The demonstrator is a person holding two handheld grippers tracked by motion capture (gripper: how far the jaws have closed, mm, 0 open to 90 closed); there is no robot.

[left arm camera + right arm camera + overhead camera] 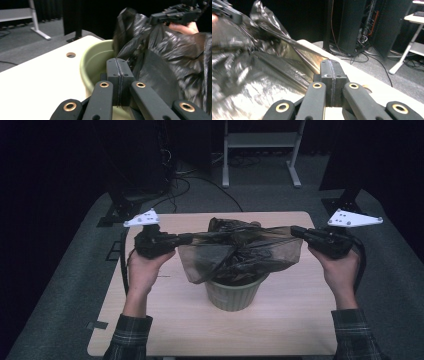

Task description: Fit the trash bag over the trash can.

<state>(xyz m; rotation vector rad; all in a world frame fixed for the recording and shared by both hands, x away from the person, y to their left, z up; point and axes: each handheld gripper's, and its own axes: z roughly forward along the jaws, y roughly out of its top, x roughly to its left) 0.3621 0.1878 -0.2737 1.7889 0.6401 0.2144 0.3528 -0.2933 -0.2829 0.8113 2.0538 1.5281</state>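
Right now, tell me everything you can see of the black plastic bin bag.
The black plastic bin bag is thin, glossy and crinkled, see-through where pulled taut. Its mouth is stretched wide between the left gripper and the right gripper, each with jaws shut on an edge of the film. Its lower part hangs into the ribbed pale green plastic bin, which stands upright on the light wooden table. A loose fold rises at the far side of the bag.

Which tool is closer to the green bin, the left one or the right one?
Left, slightly. The left tool grips the bag just above the green bin's left rim; the right tool grips it farther out, past the right rim.
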